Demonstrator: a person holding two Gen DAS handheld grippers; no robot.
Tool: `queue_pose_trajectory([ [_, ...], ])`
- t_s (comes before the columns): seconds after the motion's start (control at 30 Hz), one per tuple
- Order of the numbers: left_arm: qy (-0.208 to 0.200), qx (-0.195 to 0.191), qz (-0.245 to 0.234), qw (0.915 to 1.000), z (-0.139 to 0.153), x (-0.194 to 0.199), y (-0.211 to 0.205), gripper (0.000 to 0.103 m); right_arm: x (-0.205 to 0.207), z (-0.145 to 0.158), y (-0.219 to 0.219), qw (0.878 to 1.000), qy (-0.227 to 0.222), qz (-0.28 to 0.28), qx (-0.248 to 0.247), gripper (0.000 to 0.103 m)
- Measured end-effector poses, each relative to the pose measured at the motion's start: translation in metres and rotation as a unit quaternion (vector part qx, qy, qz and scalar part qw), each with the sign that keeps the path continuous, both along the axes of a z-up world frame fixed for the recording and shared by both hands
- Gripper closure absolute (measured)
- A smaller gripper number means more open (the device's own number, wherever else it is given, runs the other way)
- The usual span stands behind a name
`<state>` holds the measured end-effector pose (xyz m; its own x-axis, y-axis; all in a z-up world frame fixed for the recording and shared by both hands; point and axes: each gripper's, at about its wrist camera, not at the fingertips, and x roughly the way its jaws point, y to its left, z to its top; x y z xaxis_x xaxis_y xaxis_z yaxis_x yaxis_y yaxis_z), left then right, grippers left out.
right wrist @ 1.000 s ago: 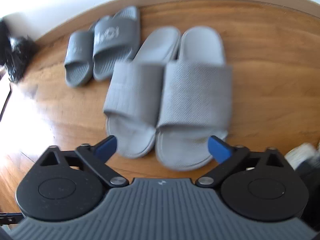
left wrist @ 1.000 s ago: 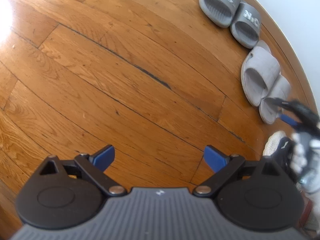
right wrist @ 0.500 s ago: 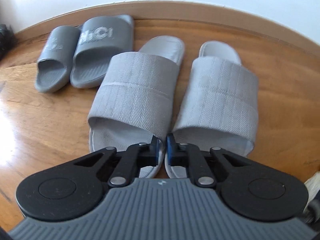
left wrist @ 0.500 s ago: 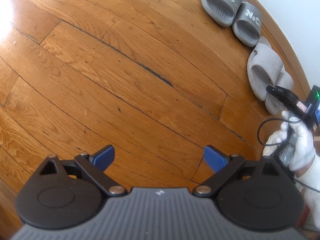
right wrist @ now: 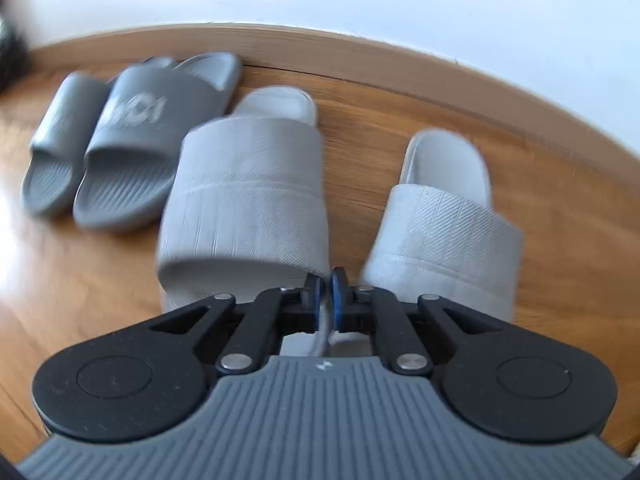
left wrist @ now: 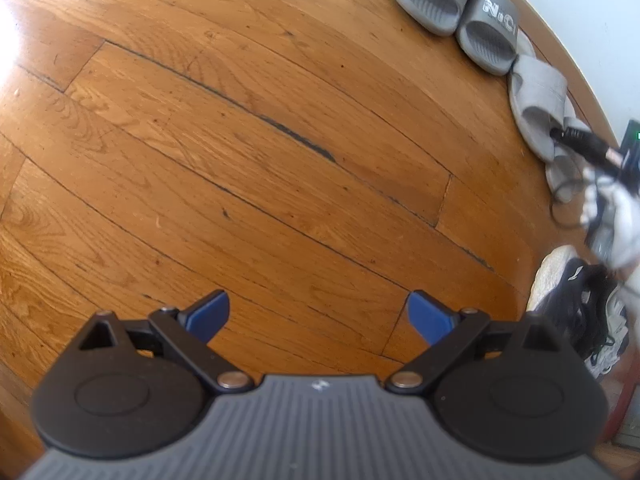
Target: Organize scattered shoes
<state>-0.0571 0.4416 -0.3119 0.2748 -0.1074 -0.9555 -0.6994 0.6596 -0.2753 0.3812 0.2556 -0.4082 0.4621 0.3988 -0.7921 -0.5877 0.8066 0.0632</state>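
Note:
In the right wrist view my right gripper is shut on the toe-side strap edge of the left light grey slipper; a grey sliver shows between the blue pads. That slipper sits close to the dark grey pair. Its mate, the right light grey slipper, lies apart from it by the baseboard. My left gripper hangs open over bare wooden floor with nothing between its fingers. Far right in the left wrist view are the dark grey pair and a light grey slipper.
A black and white sneaker lies at the right edge of the left wrist view, below a white-gloved hand and its cable. The wooden baseboard and white wall run behind the slippers. A dark object sits at far left.
The right gripper went from open to shut at the toe end of the light grey pair. The left slipper now sits apart from its mate, nearer the dark pair. The left gripper barely moved.

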Motion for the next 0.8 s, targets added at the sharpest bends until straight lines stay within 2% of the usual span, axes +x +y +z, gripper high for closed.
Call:
queue_pose_trajectory([
  [0.13,0.007,-0.003,-0.003,1.0,-0.004,0.001,-0.002,0.006,0.02,-0.003,0.009,0.999,0.032,-0.031,0.019,0.097],
  [0.27,0.007,-0.002,-0.007,1.0,-0.003,0.0,-0.004,0.006,0.023,-0.004,0.021,0.999,0.038,-0.019,0.025,0.095],
  [0.37,0.008,-0.004,-0.009,0.9999,-0.004,0.0,-0.005,0.006,0.029,-0.004,0.036,0.999,0.027,-0.034,0.021,0.095],
  [0.53,0.004,-0.002,-0.01,0.9999,-0.002,-0.003,-0.003,0.006,0.055,-0.002,0.055,0.995,0.064,-0.077,-0.001,0.09],
  [0.57,0.001,-0.001,-0.005,1.0,-0.001,-0.004,0.0,0.006,0.054,0.0,0.054,0.995,0.069,-0.065,-0.005,0.083],
  [0.63,-0.005,-0.001,0.004,1.0,0.001,-0.006,0.003,0.006,0.037,0.019,0.036,0.998,0.063,-0.023,0.008,0.046],
  [0.67,-0.007,-0.001,0.007,1.0,0.001,-0.007,0.004,0.006,0.028,0.03,0.021,0.998,0.054,-0.005,0.015,0.035],
  [0.7,-0.007,0.0,0.01,0.9999,0.001,-0.008,0.005,0.006,0.02,0.04,0.003,0.999,0.043,0.007,0.021,0.013],
  [0.73,-0.005,0.001,0.011,0.9999,0.001,-0.008,0.005,0.006,0.013,0.05,-0.014,0.999,0.033,0.019,0.026,0.0],
  [0.8,-0.001,0.0,0.011,0.9999,-0.001,-0.007,0.005,0.006,0.011,0.057,-0.042,0.999,0.035,0.026,0.032,0.0],
])
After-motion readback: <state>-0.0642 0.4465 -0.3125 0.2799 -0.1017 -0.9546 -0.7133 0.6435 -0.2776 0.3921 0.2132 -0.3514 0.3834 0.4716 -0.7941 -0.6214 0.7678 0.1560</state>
